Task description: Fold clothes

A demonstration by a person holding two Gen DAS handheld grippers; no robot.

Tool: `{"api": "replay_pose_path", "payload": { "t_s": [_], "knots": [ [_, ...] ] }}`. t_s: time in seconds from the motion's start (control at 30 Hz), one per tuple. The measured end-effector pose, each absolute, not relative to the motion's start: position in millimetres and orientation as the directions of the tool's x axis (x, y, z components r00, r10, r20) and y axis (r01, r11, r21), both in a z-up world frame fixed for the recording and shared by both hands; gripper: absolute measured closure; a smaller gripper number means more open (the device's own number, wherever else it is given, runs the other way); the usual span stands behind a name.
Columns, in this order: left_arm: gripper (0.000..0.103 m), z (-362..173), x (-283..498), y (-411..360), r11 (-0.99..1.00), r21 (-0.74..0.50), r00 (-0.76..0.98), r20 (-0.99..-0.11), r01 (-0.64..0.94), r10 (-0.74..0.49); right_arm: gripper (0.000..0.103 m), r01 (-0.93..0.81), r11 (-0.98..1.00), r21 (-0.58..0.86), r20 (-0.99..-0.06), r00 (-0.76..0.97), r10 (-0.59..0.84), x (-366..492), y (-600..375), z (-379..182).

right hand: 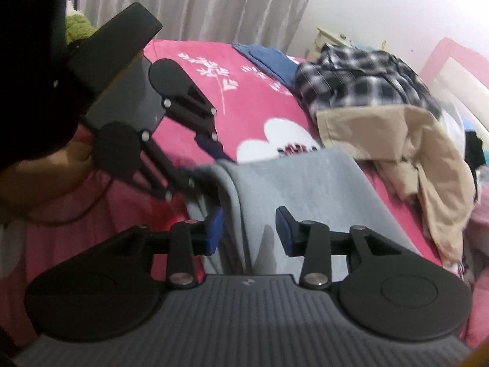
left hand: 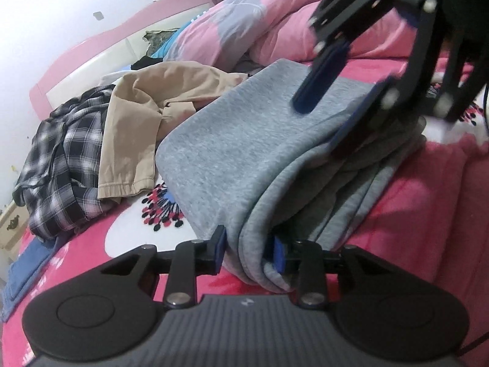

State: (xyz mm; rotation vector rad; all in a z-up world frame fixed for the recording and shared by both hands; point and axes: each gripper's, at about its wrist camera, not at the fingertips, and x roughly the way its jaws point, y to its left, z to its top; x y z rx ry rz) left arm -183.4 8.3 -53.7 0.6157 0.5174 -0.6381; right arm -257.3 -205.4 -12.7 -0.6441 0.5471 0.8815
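A grey knit garment [left hand: 220, 140] lies folded in thick layers on the pink flowered bed sheet [left hand: 428, 183]. My left gripper [left hand: 249, 250] is at its near folded edge, and the bundled fold fills the gap between both blue pads. My right gripper [left hand: 318, 128] is at the far side of the same garment, one finger lying on top and the other along its edge. In the right wrist view the right gripper [right hand: 250, 232] straddles the grey garment [right hand: 293, 183]; cloth touches its left pad, with a gap before the right one. The left gripper [right hand: 204, 168] shows at the cloth's far corner, blurred.
Crumpled beige trousers [left hand: 137, 128] and a black-and-white plaid shirt [left hand: 61, 153] lie just beyond the grey garment. A blue garment [left hand: 27, 263] lies flat near the bed's edge. A pink duvet [left hand: 275, 15] is heaped by the pink headboard [left hand: 91, 49]. Grey curtains [right hand: 198, 3] hang behind.
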Motion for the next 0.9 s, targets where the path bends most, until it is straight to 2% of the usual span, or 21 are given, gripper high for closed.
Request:
{"api": "replay_pose_path", "payload": {
  "t_s": [0.13,0.2,0.27,0.37,0.5,0.63,0.73,0.9],
  "knots": [
    [0.065,-53,-179,10,0.659,0.337,0.684,-0.623,0.672,-0.379,0.069,-0.818,0.468,-0.334,-0.681,0.553,0.480,-246,-178,-35],
    [0.064,-52,-177,11,0.671,0.318,0.679,-0.629,0.669,-0.378,0.087,-0.810,0.491,-0.320,-0.665,0.561,0.493,-243,-178,-31],
    [0.062,-50,-177,13,0.677,0.306,0.678,-0.624,0.669,-0.389,0.093,-0.802,0.514,-0.304,-0.647,0.570,0.507,-241,-179,-27],
    [0.060,-51,-178,15,0.674,0.294,0.665,-0.635,0.678,-0.393,0.094,-0.824,0.477,-0.305,-0.624,0.551,0.553,-254,-192,-17],
    [0.059,-51,-172,22,0.672,0.235,0.613,-0.679,0.703,-0.403,0.094,-0.832,0.377,-0.406,-0.676,0.551,0.488,-266,-196,-64],
    [0.059,-32,-164,45,0.682,0.082,0.510,-0.730,0.727,-0.456,0.093,-0.817,0.358,-0.451,-0.657,0.576,0.487,-277,-193,-62],
    [0.059,-15,-156,66,0.717,-0.045,0.467,-0.730,0.695,-0.499,0.090,-0.818,0.369,-0.441,-0.643,0.575,0.505,-278,-198,-64],
    [0.061,-4,-154,54,0.725,-0.119,0.484,-0.671,0.678,-0.562,0.083,-0.821,0.453,-0.347,-0.630,0.562,0.536,-273,-206,-62]
  ]
}}
